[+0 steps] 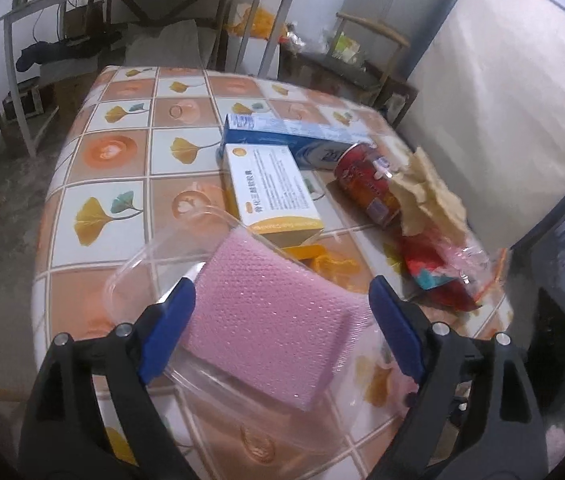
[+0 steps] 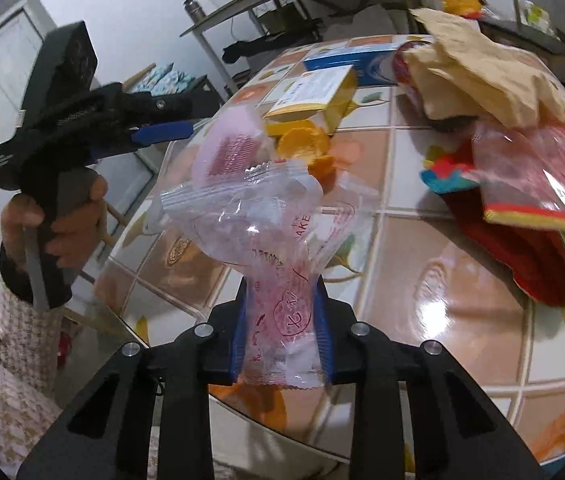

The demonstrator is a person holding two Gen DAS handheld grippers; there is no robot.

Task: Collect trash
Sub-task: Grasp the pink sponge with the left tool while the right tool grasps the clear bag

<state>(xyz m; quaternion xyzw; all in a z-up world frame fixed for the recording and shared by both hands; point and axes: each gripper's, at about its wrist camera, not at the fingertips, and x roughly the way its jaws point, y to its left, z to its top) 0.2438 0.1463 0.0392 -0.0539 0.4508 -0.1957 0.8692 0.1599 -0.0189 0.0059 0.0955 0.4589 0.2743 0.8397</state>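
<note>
Clamped in our right hand-held gripper (image 2: 282,332), one clear wrapper (image 2: 266,220) is collected; our left hand-held gripper (image 1: 282,320) gapes empty, boxes (image 1: 270,184) and can (image 1: 366,184) remain.

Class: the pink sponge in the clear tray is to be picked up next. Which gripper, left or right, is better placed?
Left. The left gripper is open with its jaws either side of the pink sponge; the right gripper already pinches a clear wrapper.

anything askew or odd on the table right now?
Yes. The red can lies on its side with crumpled brown paper at its mouth end. The pink sponge sits tilted in a clear plastic container between the open left claw. The right claw pinches a crumpled clear wrapper.
</note>
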